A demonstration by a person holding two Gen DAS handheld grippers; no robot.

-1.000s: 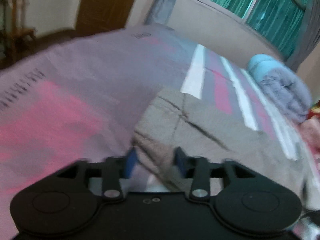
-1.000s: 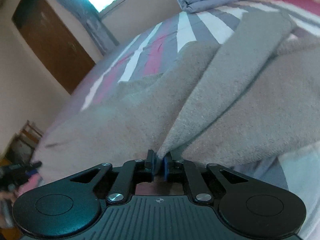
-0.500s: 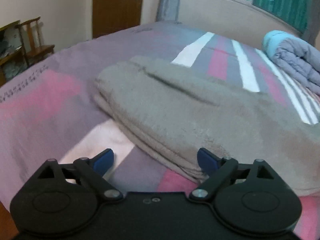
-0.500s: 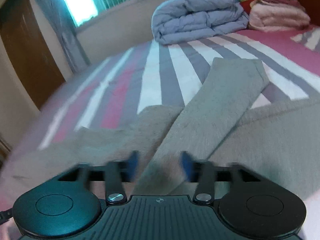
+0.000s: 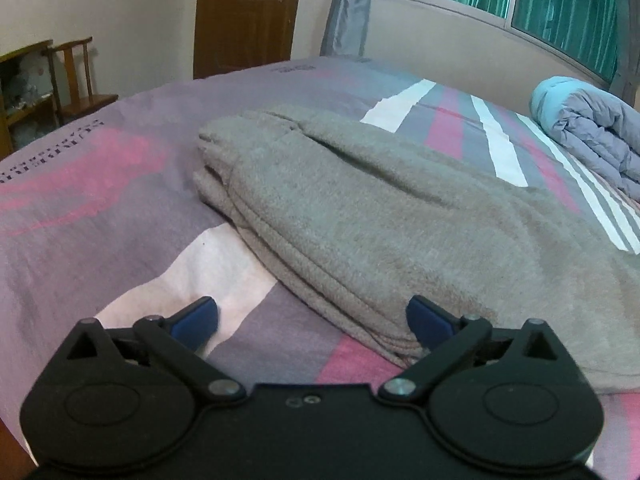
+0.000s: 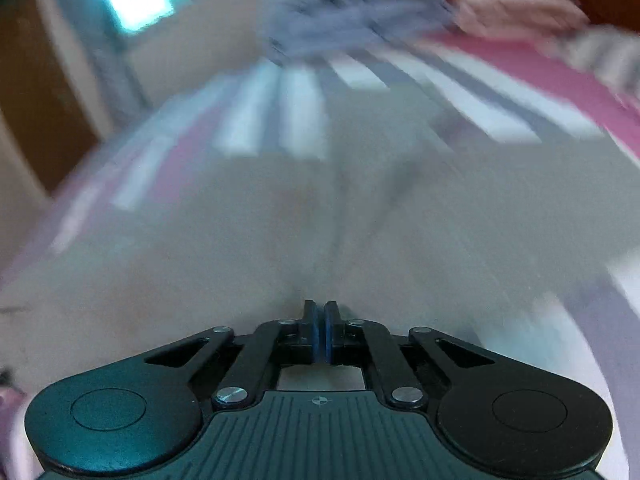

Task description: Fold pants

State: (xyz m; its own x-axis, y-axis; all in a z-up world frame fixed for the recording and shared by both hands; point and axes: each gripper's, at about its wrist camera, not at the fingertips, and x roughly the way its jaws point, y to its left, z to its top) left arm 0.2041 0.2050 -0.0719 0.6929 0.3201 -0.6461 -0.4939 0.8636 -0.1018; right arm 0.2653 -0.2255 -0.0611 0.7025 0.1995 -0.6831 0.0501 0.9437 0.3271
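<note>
The grey pants lie folded in layers on the striped bed, with a rolled blue quilt beyond them. The left hand-held gripper has just been opening; its jaws stand wide apart at the pants' near edge, gripping nothing. The right hand-held gripper has just closed, pads together; through the blur, whether they pinch cloth cannot be told.

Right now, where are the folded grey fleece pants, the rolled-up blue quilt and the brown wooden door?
Grey fleece pants [image 5: 380,216], left wrist view, top layer.
Blue quilt [image 5: 592,132], left wrist view, its side.
Brown wooden door [image 5: 244,16], left wrist view, centre panel.
</note>
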